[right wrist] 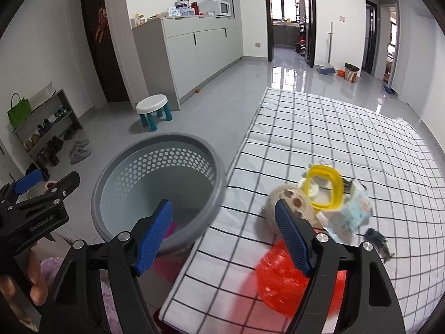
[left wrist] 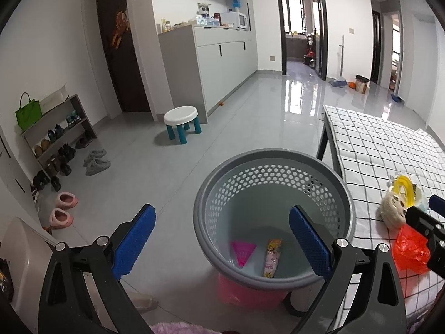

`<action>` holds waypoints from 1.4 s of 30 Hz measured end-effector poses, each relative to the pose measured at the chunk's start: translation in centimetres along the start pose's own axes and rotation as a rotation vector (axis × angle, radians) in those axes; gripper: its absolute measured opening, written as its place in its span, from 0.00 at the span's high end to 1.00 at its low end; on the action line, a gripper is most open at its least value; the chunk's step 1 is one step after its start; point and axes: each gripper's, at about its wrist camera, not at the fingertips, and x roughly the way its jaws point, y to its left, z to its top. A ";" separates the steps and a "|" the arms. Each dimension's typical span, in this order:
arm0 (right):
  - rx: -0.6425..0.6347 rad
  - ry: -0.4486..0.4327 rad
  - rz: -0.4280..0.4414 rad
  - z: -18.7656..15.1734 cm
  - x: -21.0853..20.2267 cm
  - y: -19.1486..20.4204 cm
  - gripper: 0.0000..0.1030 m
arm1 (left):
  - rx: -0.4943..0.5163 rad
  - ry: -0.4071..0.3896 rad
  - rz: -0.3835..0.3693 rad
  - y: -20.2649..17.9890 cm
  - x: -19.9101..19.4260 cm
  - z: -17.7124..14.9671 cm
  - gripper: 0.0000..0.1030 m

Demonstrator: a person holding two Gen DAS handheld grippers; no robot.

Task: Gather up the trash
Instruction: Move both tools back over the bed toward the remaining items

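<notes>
Both sets of tongs stood wide open and empty. The left tongs (left wrist: 222,243) hung over the grey perforated bin (left wrist: 274,164), which sat on the floor just beside the left edge of the table (right wrist: 319,128) with its checked cloth. Down in the bin lay a pink triangular scrap (left wrist: 243,252) and a long snack wrapper (left wrist: 272,258), so part of the collecting looked done.

The right tongs (right wrist: 222,239) hovered at the table's near edge, nothing between the blue pads (right wrist: 293,239). The remaining trash sat in a heap close to that near edge: a crumpled red plastic bag (right wrist: 281,281) nearest, a beige round lump with dark holes (right wrist: 289,203) behind it, a yellow plastic ring (right wrist: 324,188) leaning on top, a crinkled printed packet (right wrist: 350,217) touching them, and a small dark scrap (right wrist: 376,240) just to the right.

The step in hand seemed to be the reach for the next piece. The red bag was the likely pick: the right tongs would need to drop onto it, close on a firm fold, then carry it left across the table edge and release it over the bin. Thin film like that could slip.
</notes>
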 end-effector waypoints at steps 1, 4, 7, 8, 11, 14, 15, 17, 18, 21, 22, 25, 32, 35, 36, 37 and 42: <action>0.004 -0.003 -0.001 -0.1 -0.3 -0.3 0.29 | 0.002 0.000 -0.004 -0.2 -0.2 0.0 0.08; 0.020 -0.012 -0.009 -0.5 -1.5 -1.3 0.28 | 0.009 0.000 -0.024 -1.0 -1.1 -0.4 0.08; 0.034 -0.020 -0.019 -0.8 -2.5 -2.4 0.28 | 0.023 0.003 -0.048 -2.3 -2.0 -0.9 0.07; 0.037 -0.020 -0.022 -0.9 -2.8 -2.7 0.28 | 0.029 0.005 -0.059 -2.9 -2.3 -1.1 0.07; 0.043 -0.024 -0.035 -1.2 -3.6 -3.9 0.28 | 0.039 0.008 -0.087 -4.4 -3.0 -1.4 0.07; 0.044 -0.021 -0.055 -1.4 -4.3 -5.1 0.28 | 0.051 0.009 -0.118 -6.1 -3.7 -1.6 0.07; 0.043 -0.020 -0.063 -1.6 -4.6 -5.7 0.28 | 0.054 0.010 -0.129 -6.6 -3.9 -1.6 0.07; 0.042 -0.016 -0.080 -1.8 -5.1 -6.7 0.28 | 0.063 0.011 -0.149 -7.6 -4.3 -1.6 0.07; 0.042 -0.015 -0.088 -1.9 -5.2 -7.1 0.28 | 0.070 0.012 -0.161 -8.3 -4.5 -1.6 0.07; 0.056 -0.014 -0.110 -2.4 -6.0 -9.0 0.28 | 0.089 0.014 -0.187 -10.1 -5.0 -1.8 0.07; 0.064 -0.013 -0.116 -2.5 -6.2 -9.7 0.28 | 0.093 0.015 -0.193 -10.5 -5.1 -1.8 0.07; 0.081 -0.010 -0.133 -3.0 -6.7 -11.6 0.28 | 0.106 0.020 -0.216 -12.2 -5.4 -1.8 0.07; 0.105 0.001 -0.165 -4.0 -7.4 -15.0 0.28 | 0.134 0.025 -0.257 -15.4 -6.3 -2.1 0.07; 0.114 0.007 -0.172 -4.3 -7.3 -16.0 0.28 | 0.144 0.031 -0.269 -16.4 -6.4 -2.0 0.07; 0.118 0.010 -0.174 -4.3 -7.3 -16.5 0.28 | 0.147 0.033 -0.273 -16.7 -6.4 -2.1 0.07; 0.121 0.012 -0.175 -4.4 -7.3 -16.8 0.28 | 0.149 0.035 -0.276 -17.0 -6.4 -2.1 0.07; 0.136 0.024 -0.177 -4.6 -6.9 -18.3 0.28 | 0.157 0.043 -0.285 -18.3 -6.3 -2.1 0.07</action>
